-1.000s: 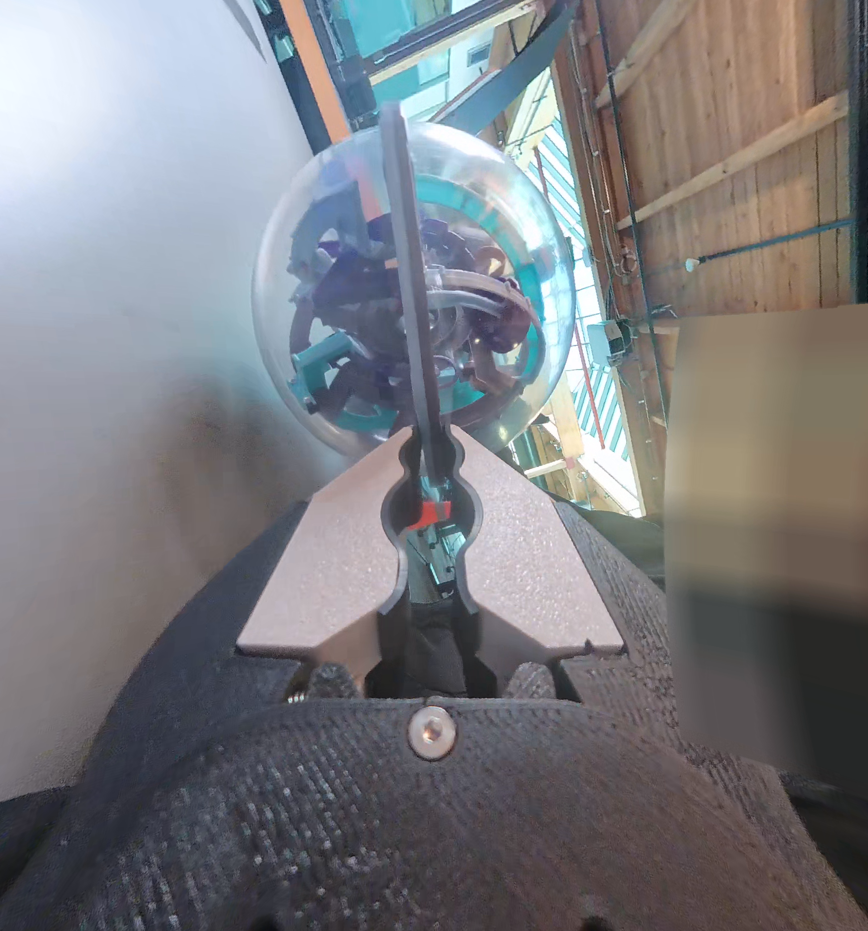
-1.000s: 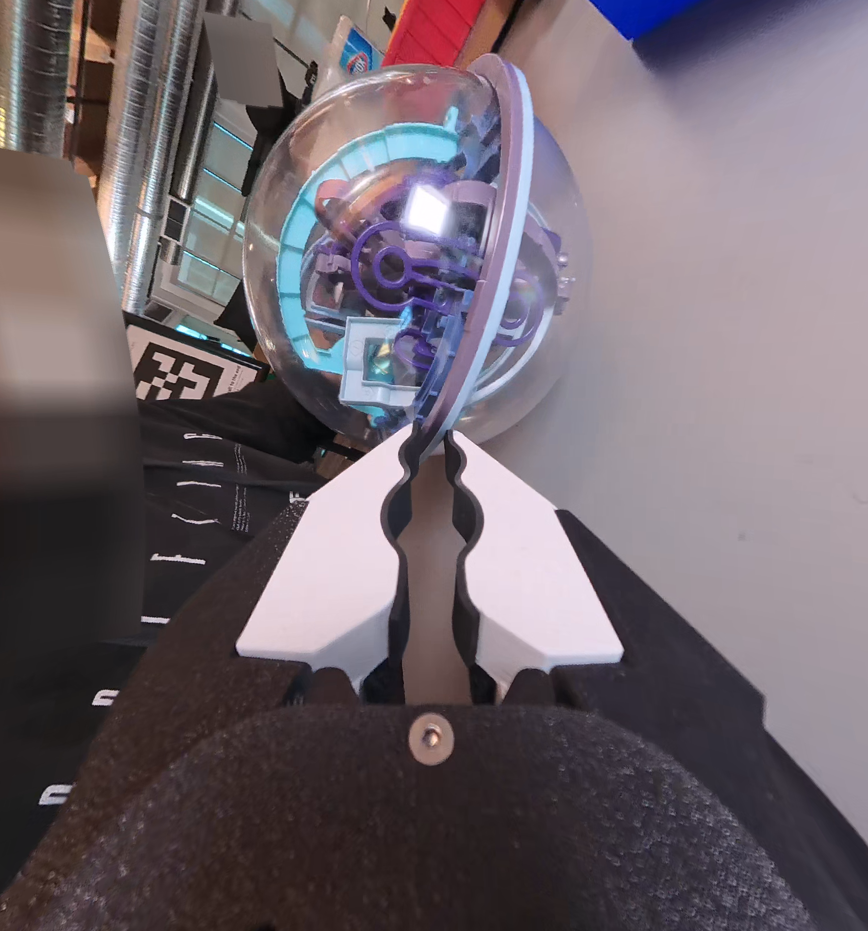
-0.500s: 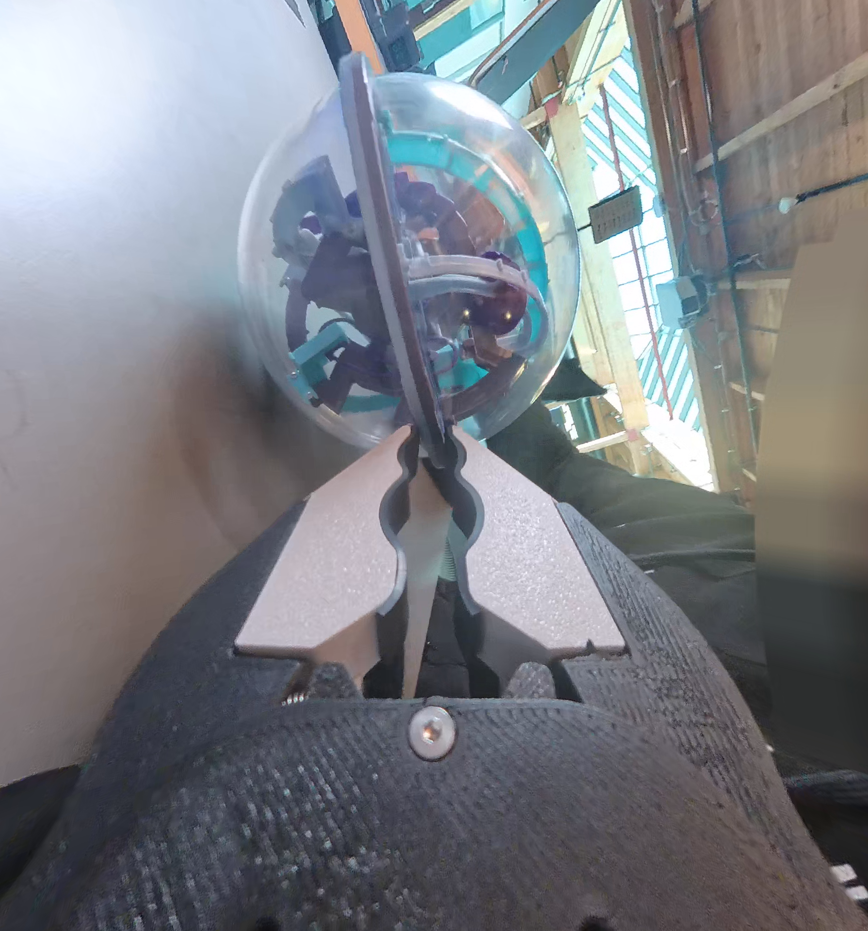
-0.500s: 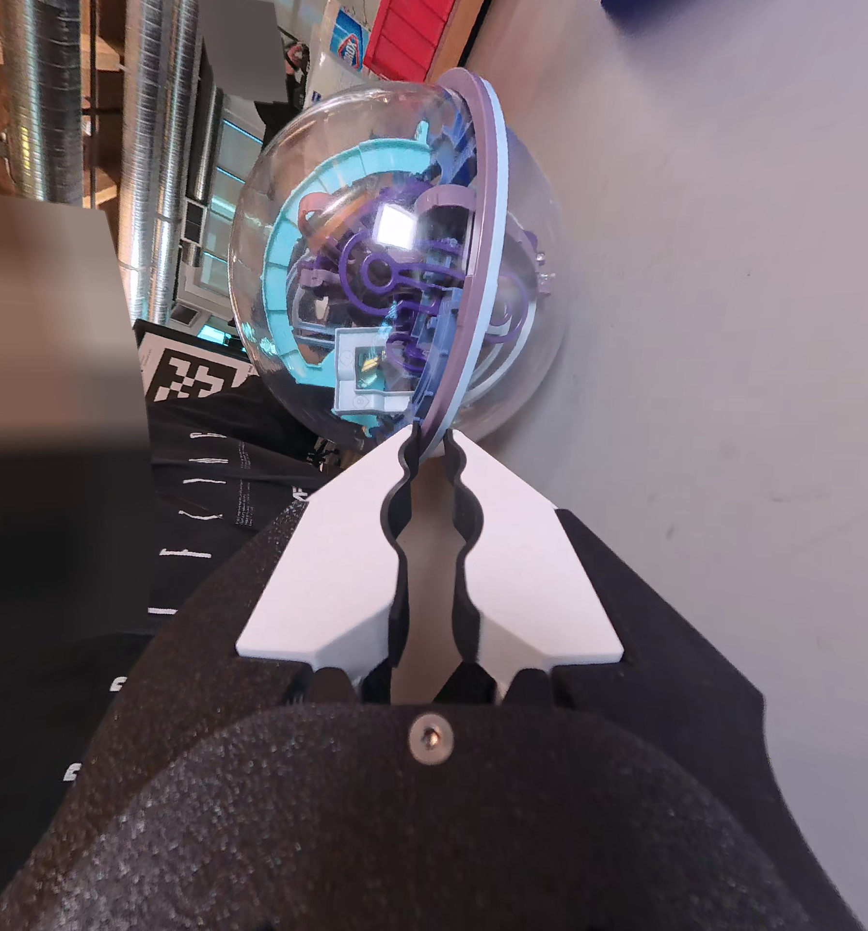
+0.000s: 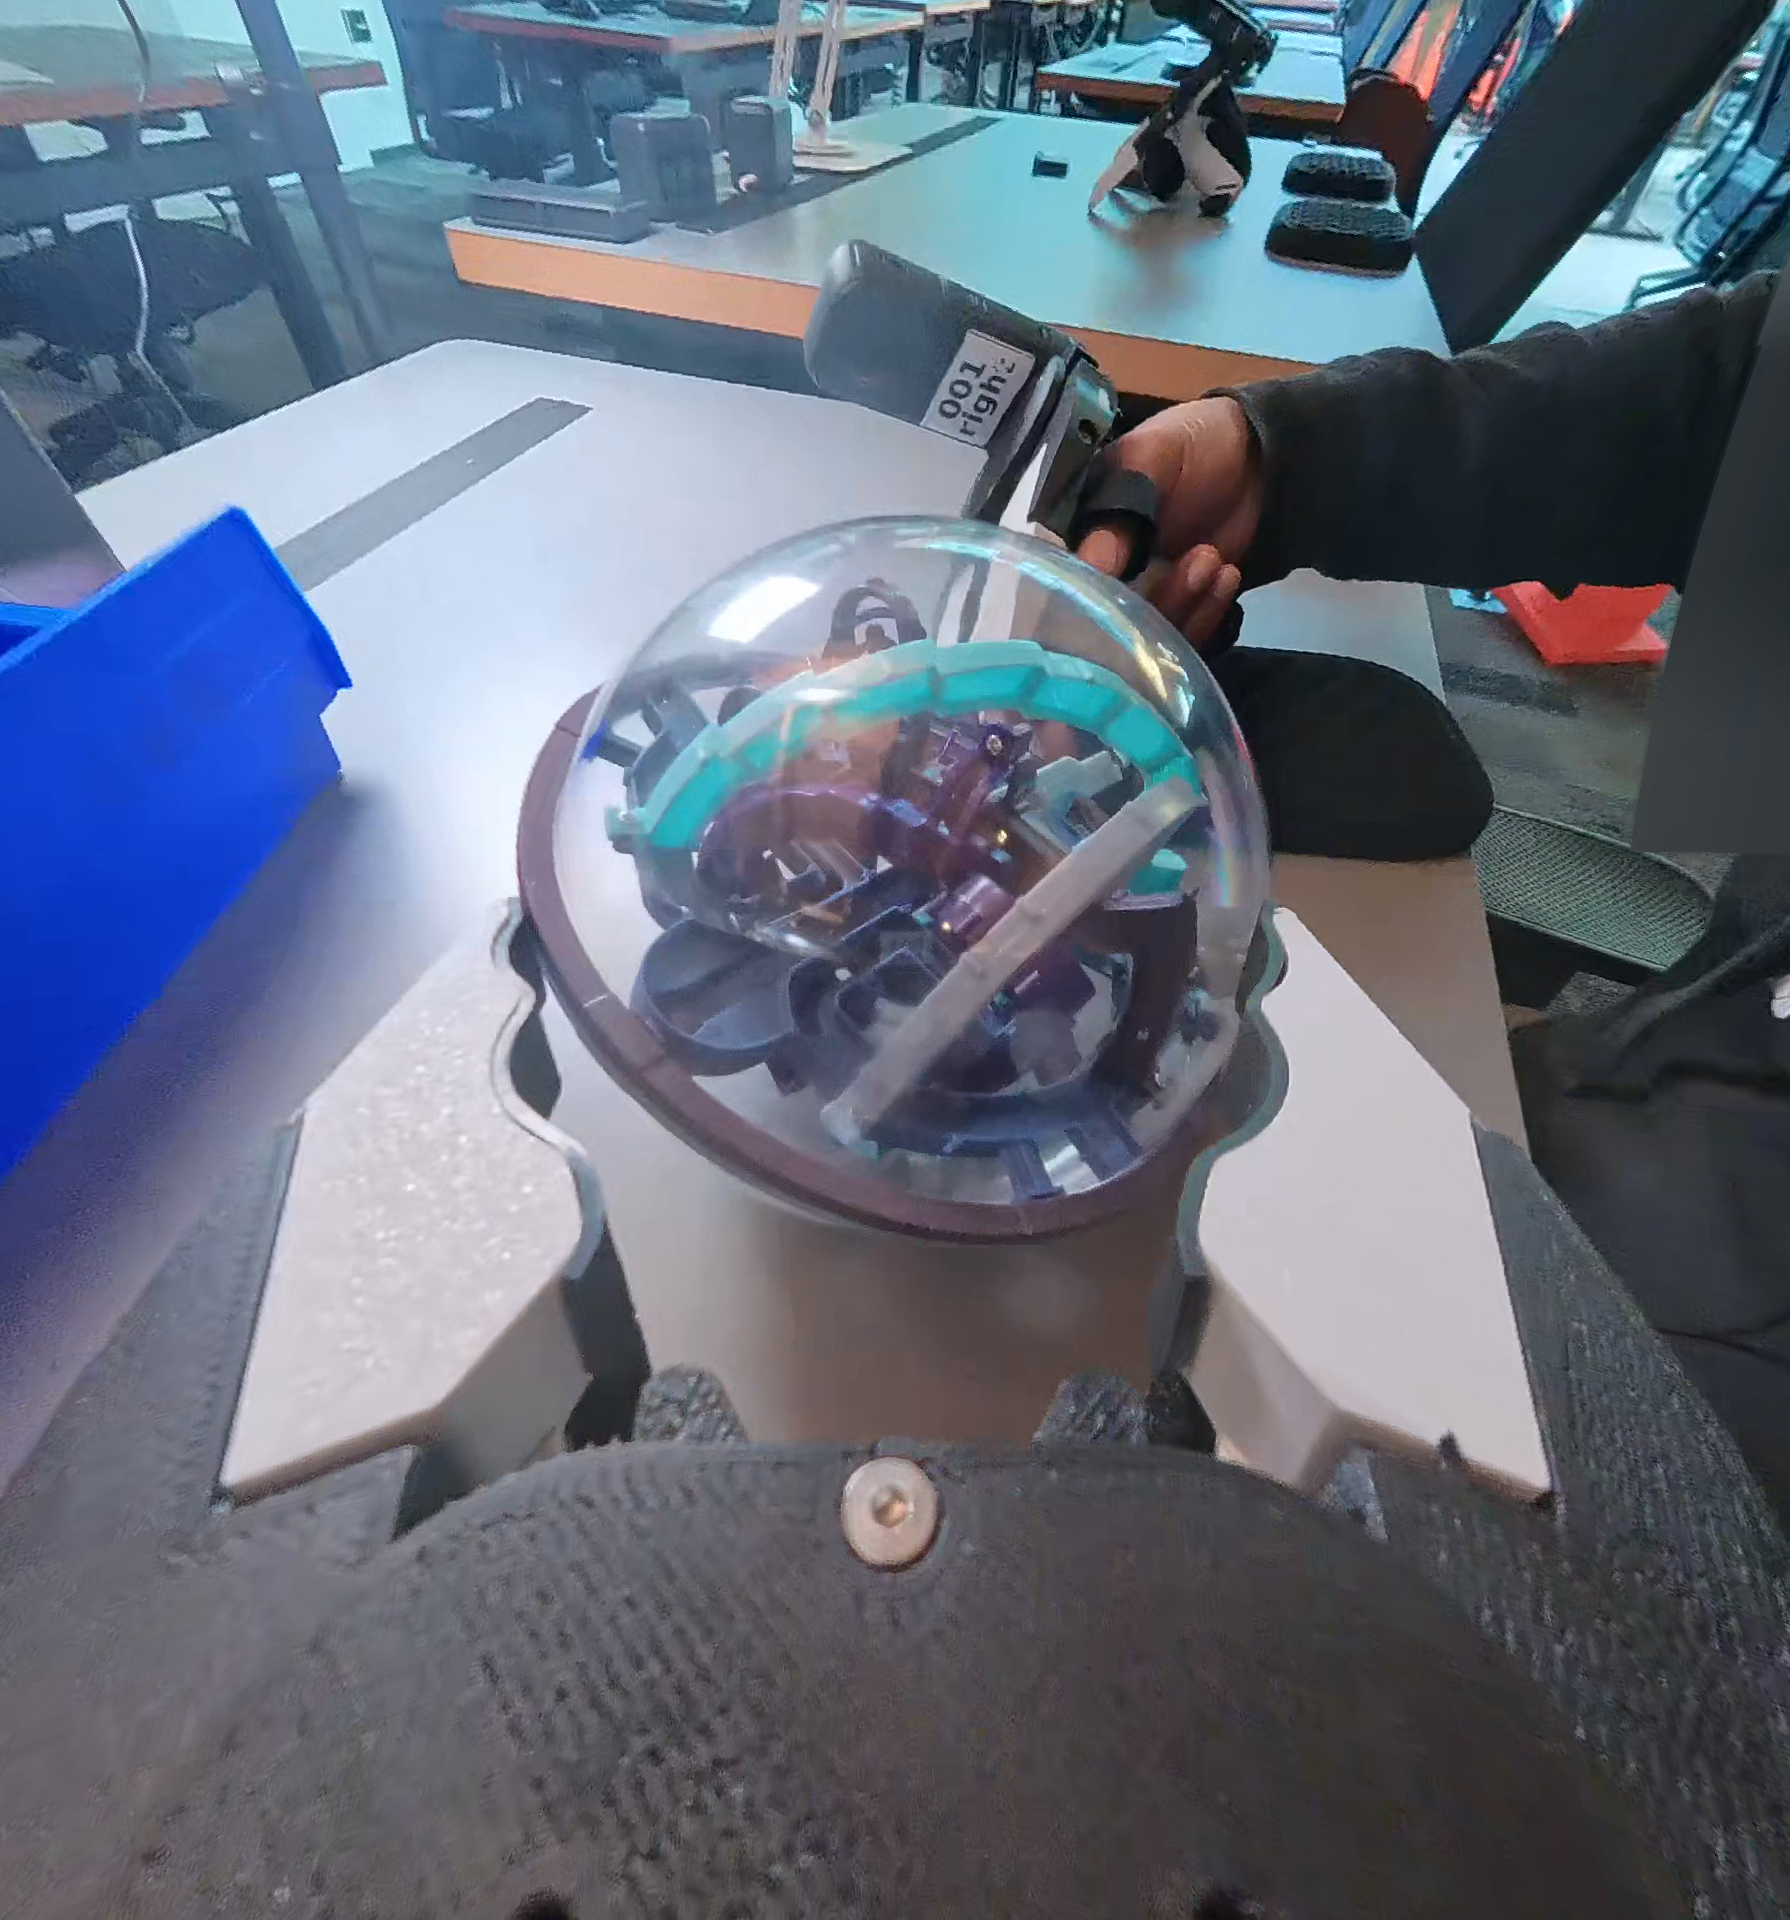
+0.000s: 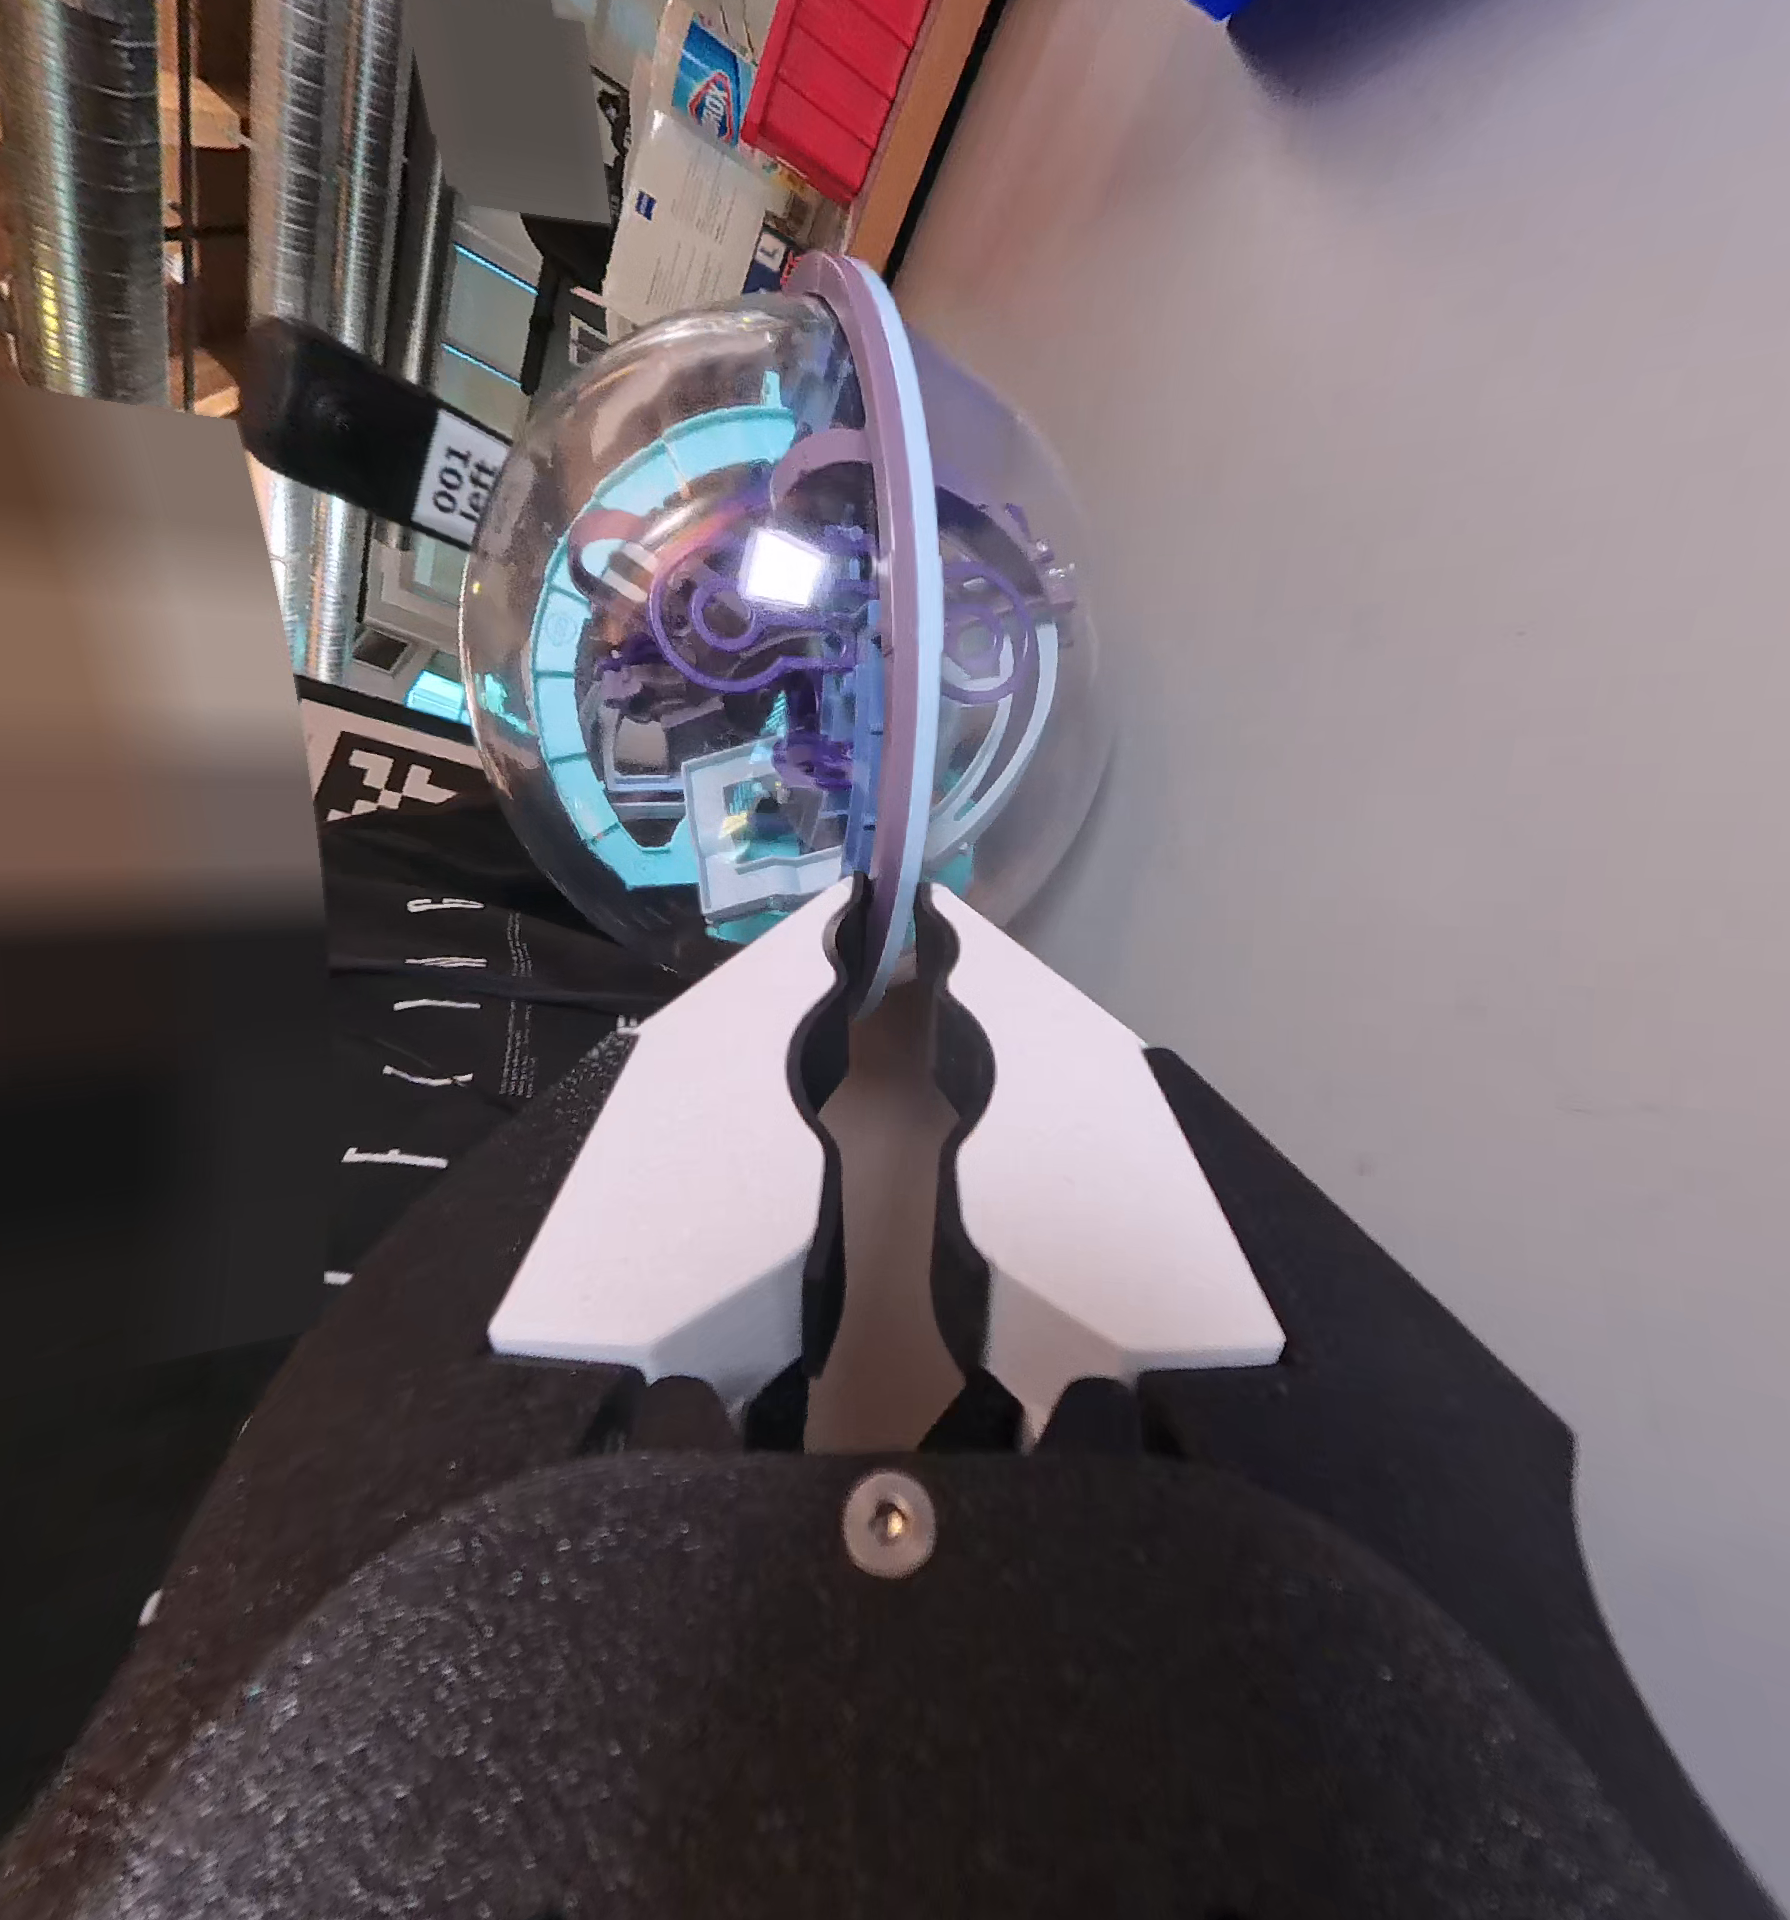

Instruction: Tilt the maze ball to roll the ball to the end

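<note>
The maze ball [image 5: 891, 883] is a clear sphere with teal and purple tracks and a purple rim, and it rests on the grey table [image 5: 455, 540]. My left gripper [image 5: 891, 935] is wide open, with one finger [image 5: 434, 1091] on each side of the ball. My right gripper [image 6: 886, 914] is shut on the ball's purple rim [image 6: 896, 623]. The rim stands on edge between its pads. The right gripper's body [image 5: 974, 374] and the hand holding it [image 5: 1182, 499] show behind the ball in the left wrist view. The left gripper's body [image 6: 351, 436] shows behind the ball [image 6: 766, 623] in the right wrist view.
A blue bin [image 5: 91, 779] stands on the table to the left of the ball. A black pad [image 5: 1348, 748] lies at the table's right edge. Other tables with gear stand behind. A red box [image 6: 849, 83] sits beyond the table [image 6: 1390, 727].
My left gripper let go of the ball's rim, opened wide and swung round, so the ball now stands between its spread fingers. My right gripper kept its hold on the rim.
</note>
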Tool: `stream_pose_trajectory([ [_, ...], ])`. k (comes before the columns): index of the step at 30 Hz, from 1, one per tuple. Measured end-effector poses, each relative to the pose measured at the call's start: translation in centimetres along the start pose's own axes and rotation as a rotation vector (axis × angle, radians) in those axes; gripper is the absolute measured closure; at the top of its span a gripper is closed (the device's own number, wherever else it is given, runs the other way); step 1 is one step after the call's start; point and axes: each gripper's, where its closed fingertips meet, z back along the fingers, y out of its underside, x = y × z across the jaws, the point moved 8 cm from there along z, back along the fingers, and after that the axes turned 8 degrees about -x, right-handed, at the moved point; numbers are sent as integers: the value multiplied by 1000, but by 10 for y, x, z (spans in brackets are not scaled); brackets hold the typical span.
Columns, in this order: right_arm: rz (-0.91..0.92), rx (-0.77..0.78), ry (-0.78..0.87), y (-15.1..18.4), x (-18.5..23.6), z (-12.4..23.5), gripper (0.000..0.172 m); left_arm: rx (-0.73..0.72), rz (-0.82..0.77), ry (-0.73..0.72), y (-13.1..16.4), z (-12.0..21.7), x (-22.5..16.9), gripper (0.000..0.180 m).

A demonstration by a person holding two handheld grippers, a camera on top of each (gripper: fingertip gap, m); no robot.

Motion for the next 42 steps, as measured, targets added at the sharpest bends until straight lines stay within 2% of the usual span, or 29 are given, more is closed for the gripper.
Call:
stream_pose_trajectory([
  [9, 59, -70, 68, -14, -10, 4, 161, 46, 233, -19, -10, -15, 31, 51],
  [13, 197, -100, 82, -21, -1, 7, 127, 46, 299, -28, -14, -18, 41, 53],
  [17, 502, -97, 134, -28, 23, 6, 101, 40, 345, -21, -16, -23, 48, 55],
  [20, 723, -40, 205, -27, 36, -1, 77, 28, 386, -16, -16, -25, 54, 56],
  [25, 914, 19, 286, -23, 39, -16, 63, 10, 442, 3, -17, -29, 63, 58],
  [28, 886, 5, 268, -28, 36, -22, 60, 19, 500, 34, -16, -33, 68, 59],
  [30, 833, -13, 245, -34, 33, -23, 55, 27, 561, 50, -14, -36, 74, 59],
  [38, 603, -94, 210, -47, 28, -22, 54, 20, 844, 153, 1, -42, 100, 60],
  [42, 575, -101, 188, -45, 24, -21, 53, 23, 838, 150, -2, -43, 100, 62],
])
